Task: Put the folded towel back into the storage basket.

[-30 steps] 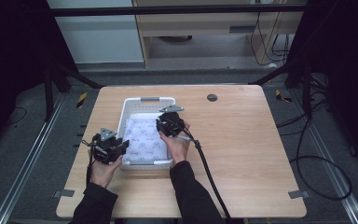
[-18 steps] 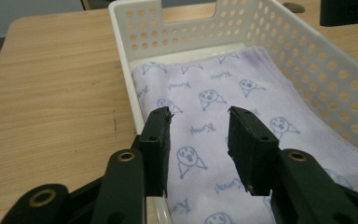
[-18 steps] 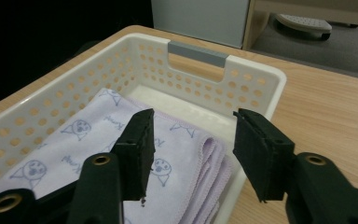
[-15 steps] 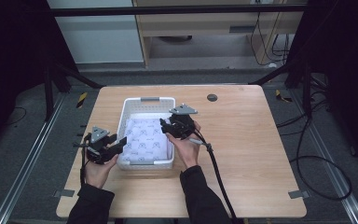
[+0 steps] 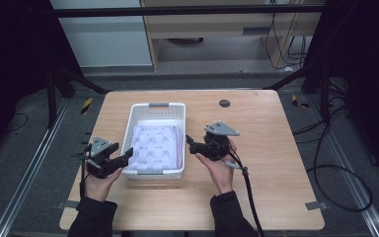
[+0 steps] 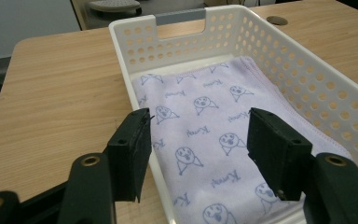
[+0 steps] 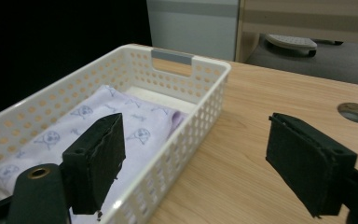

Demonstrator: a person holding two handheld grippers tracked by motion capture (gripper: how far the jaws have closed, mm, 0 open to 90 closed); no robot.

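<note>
A white perforated basket [image 5: 128, 138] stands on the wooden table, holding a folded lilac cloth [image 5: 157, 147] printed with small faces. My left gripper [image 5: 126, 157] hovers at the basket's near left corner, pointing in over its left wall [image 6: 140, 100] and the cloth [image 6: 205, 116]. Its jaws have just been opening and stand open [image 6: 198, 140] with nothing gripped. My right gripper [image 5: 191, 143] is just right of the basket, above bare table. Its jaws have just been opening too, now wide apart [image 7: 196, 158] and empty, with the basket wall [image 7: 186, 135] to the left.
A round cable hole [image 5: 224, 103] sits in the table behind my right gripper. The right gripper's cable [image 5: 249, 192] trails back to the near edge. Bare tabletop [image 5: 276, 158] stretches to the right of the basket.
My right gripper has moved from over the basket to the right, out beside it, and its jaws opened. The left gripper drew back slightly to the left and opened too.
</note>
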